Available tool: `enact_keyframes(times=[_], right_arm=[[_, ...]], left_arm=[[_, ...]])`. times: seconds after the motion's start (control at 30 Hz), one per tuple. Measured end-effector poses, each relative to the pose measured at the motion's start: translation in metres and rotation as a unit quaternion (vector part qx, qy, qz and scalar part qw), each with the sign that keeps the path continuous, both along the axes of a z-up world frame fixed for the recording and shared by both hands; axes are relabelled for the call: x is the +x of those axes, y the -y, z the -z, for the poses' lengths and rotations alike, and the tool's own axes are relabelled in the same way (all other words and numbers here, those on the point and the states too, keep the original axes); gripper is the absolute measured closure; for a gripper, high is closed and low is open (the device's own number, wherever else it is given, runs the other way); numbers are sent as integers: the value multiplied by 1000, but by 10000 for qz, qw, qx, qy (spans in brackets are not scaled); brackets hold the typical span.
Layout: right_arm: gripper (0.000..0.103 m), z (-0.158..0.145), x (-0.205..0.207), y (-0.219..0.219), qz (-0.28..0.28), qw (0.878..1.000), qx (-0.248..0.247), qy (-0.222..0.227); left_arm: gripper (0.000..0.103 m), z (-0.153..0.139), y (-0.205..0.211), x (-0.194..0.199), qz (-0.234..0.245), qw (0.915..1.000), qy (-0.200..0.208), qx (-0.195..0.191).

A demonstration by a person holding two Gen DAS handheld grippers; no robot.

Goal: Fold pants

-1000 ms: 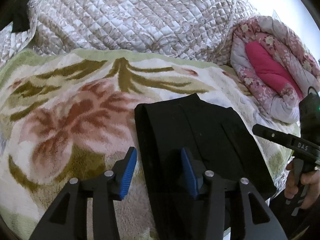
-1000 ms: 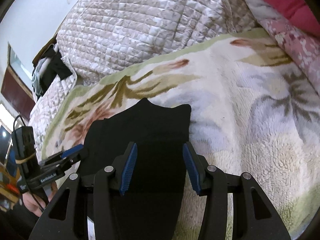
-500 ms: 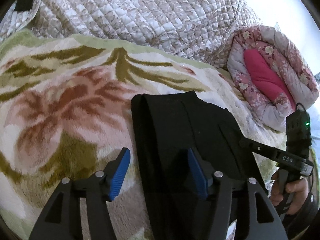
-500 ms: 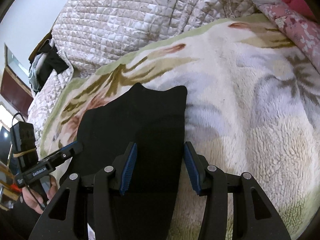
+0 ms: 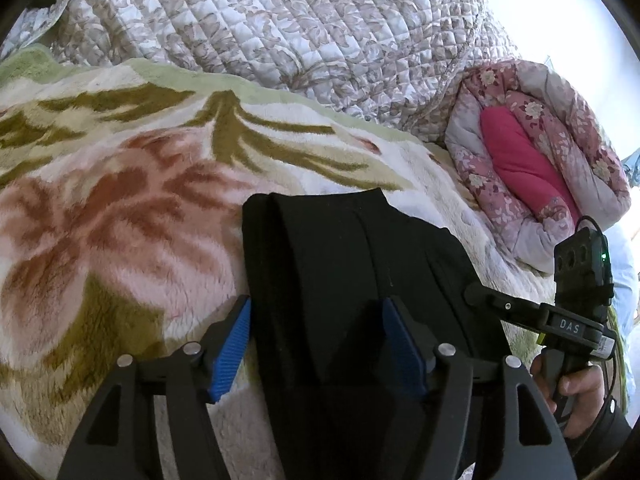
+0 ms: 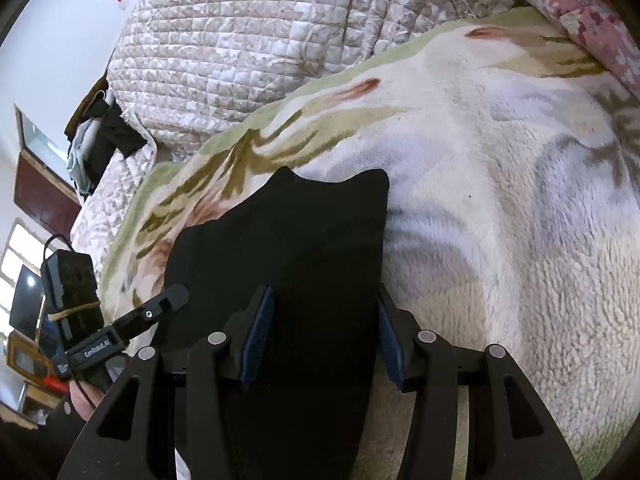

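Observation:
Black pants (image 5: 352, 260) lie folded into a narrow stack on a flowered fleece blanket (image 5: 120, 220). My left gripper (image 5: 316, 340) hovers over the near left edge of the stack. Its jaws are opening, one blue pad off the cloth on the blanket, the other over the pants, neither pressing. In the right wrist view the pants (image 6: 304, 240) run away from me, and my right gripper (image 6: 322, 340) stands open astride their near right edge. Each gripper shows in the other's view: the right gripper (image 5: 500, 304), held by a hand (image 5: 576, 396), and the left gripper (image 6: 168, 300).
A beige quilted cover (image 5: 280, 28) is heaped behind the blanket. A rolled pink flowered quilt (image 5: 532, 160) lies at the far right. Dark clothes (image 6: 104, 140) hang beyond the bed's left end. Bare blanket (image 6: 500, 220) spreads right of the pants.
My left gripper's jaws have spread wider over the pants' left edge. The right gripper stays about where it was, its jaws barely changed.

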State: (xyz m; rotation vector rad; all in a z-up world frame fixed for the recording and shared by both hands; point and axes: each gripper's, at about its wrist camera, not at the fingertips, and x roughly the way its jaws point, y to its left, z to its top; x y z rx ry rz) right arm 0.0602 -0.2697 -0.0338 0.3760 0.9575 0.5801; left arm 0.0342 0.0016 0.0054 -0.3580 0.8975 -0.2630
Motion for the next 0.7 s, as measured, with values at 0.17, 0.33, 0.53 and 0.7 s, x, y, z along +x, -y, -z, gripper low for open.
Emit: enact_keyframes(times=[0.17, 0.33, 0.53, 0.7], right_arm=[[53, -1, -11, 1, -146, 9998, 123, -36], [56, -1, -19, 0, -229, 9995, 180, -72], [59, 1, -11, -9, -134, 9999, 53, -68], [69, -1, -8, -16, -69, 9999, -133, 14]], left_arm=[[43, -2, 3, -7, -23, 9998, -20, 184], [53, -7, 6, -17, -40, 9996, -66, 277], [55, -7, 9, -14, -23, 9992, -67, 382], [60, -9, 12, -12, -1, 9989, -21, 467]])
